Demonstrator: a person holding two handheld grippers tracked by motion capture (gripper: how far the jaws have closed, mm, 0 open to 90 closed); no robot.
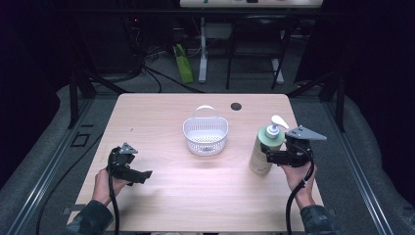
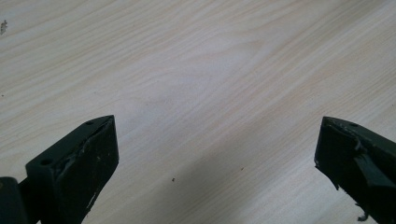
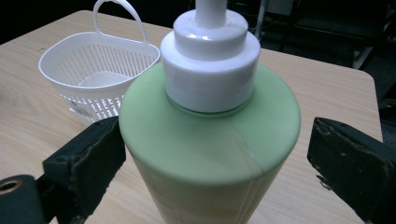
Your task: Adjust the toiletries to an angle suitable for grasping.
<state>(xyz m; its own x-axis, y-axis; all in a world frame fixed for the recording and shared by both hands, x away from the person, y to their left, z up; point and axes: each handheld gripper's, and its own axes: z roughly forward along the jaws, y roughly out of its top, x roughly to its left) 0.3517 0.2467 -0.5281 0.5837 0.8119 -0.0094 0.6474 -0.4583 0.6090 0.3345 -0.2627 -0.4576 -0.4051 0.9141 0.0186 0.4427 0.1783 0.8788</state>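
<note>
The tall pale-green plastic pump bottle with its white dispenser head (image 1: pixel 266 147) stood upright to the right of the white slotted plastic basket (image 1: pixel 205 135), likely bound for it. The right gripper (image 3: pixel 212 154) straddled its shoulder, one pad touching, the other clear, so no real grip. Left of the basket, the left gripper (image 2: pixel 217 149) waited, jaws spread over bare tabletop (image 2: pixel 196 70).

pump bottle (image 3: pixel 210 140) base cut off, nozzle cropped

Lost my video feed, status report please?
Right gripper open, jaws around pump bottle, one touching, other apart. Left gripper open, nothing between. Basket mid-table, path unobstructed.
</note>
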